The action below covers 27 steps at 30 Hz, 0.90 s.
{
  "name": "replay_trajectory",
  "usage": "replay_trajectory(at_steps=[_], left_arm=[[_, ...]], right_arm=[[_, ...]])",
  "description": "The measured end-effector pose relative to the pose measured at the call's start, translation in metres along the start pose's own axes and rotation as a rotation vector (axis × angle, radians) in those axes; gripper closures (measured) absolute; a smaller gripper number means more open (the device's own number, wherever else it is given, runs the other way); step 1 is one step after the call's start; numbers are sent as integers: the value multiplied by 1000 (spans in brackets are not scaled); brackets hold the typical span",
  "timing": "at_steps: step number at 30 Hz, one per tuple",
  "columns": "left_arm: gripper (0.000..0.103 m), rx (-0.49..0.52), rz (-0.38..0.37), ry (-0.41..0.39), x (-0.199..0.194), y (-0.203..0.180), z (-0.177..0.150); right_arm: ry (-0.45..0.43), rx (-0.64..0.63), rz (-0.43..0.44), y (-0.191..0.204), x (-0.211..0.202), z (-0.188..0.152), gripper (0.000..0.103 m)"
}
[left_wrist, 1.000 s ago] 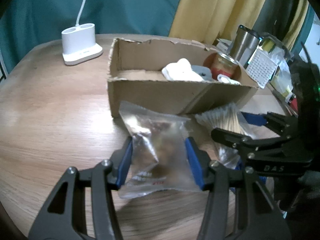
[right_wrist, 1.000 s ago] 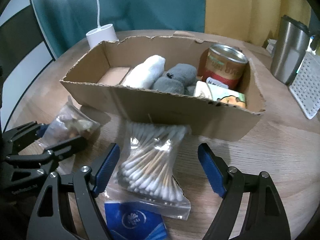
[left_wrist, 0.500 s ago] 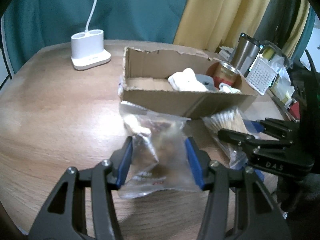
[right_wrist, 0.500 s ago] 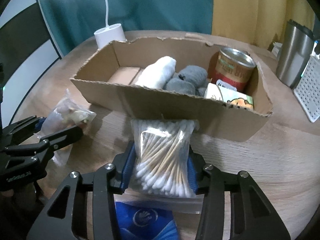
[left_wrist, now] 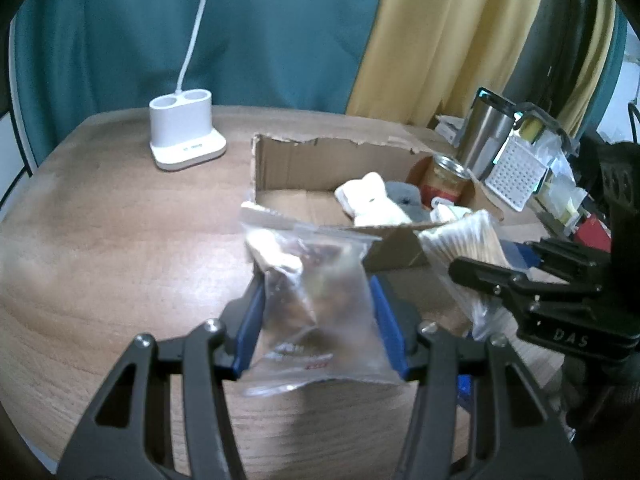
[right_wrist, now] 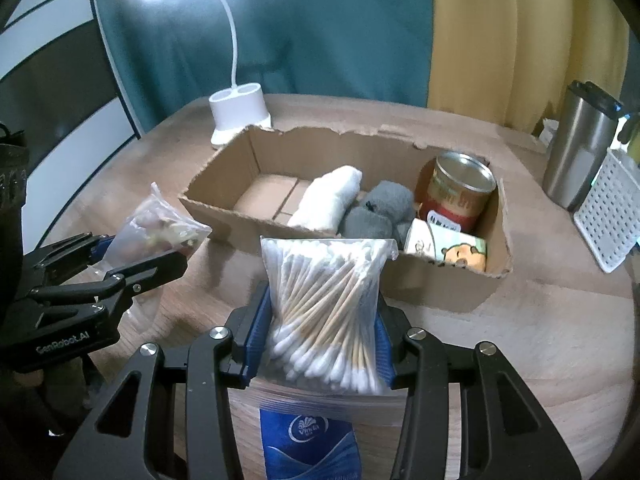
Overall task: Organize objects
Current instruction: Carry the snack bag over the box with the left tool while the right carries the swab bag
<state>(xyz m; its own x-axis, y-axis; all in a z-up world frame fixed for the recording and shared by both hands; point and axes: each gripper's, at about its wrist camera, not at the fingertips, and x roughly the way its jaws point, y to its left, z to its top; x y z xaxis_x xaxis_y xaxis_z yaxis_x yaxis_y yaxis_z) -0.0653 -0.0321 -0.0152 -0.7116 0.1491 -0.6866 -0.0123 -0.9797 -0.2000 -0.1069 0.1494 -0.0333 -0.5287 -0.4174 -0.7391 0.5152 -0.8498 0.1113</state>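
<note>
My left gripper (left_wrist: 320, 320) is shut on a clear snack bag (left_wrist: 316, 300) and holds it above the table, in front of the cardboard box (left_wrist: 304, 160). My right gripper (right_wrist: 320, 332) is shut on a clear bag of cotton swabs (right_wrist: 324, 300), lifted just in front of the box (right_wrist: 224, 164). The box holds a white rolled cloth (right_wrist: 328, 200), grey socks (right_wrist: 380, 208), a tin can (right_wrist: 460, 188) and a small carton (right_wrist: 452, 244). The snack bag also shows in the right wrist view (right_wrist: 160, 228), and the swab bag in the left wrist view (left_wrist: 464, 236).
A white lamp base (left_wrist: 184, 136) stands at the back left of the wooden table (left_wrist: 100, 240). A steel tumbler (right_wrist: 580, 140) and a white perforated basket (right_wrist: 608, 208) stand to the right. A blue tissue pack (right_wrist: 308, 444) lies under my right gripper.
My right gripper closed on the swab bag and lifted it. My left gripper raised the snack bag higher; both bags now hang above the table near the box.
</note>
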Motion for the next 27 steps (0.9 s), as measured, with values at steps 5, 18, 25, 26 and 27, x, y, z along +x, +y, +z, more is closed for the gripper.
replay_trajectory(at_steps=[5,18,25,26,27], left_arm=[[50,-2,-12,-21,-5,-2,5],[50,20,-10,-59,-10,-3,27],[50,27,-2,-63,-7,-1,35],[50,29,1,-60,-6,-1,36],[50,32,3,-60,-5,0,38]], right_arm=[[-11,-9,-3,-1,-5,6,56],[-50,-8,-10,-4,-15,21,56],[-58,3,-14,-10,-14,27,56],[-59,6,-15,-10,-13,28,56],[-61,10,-15,-12,-12,29,56]])
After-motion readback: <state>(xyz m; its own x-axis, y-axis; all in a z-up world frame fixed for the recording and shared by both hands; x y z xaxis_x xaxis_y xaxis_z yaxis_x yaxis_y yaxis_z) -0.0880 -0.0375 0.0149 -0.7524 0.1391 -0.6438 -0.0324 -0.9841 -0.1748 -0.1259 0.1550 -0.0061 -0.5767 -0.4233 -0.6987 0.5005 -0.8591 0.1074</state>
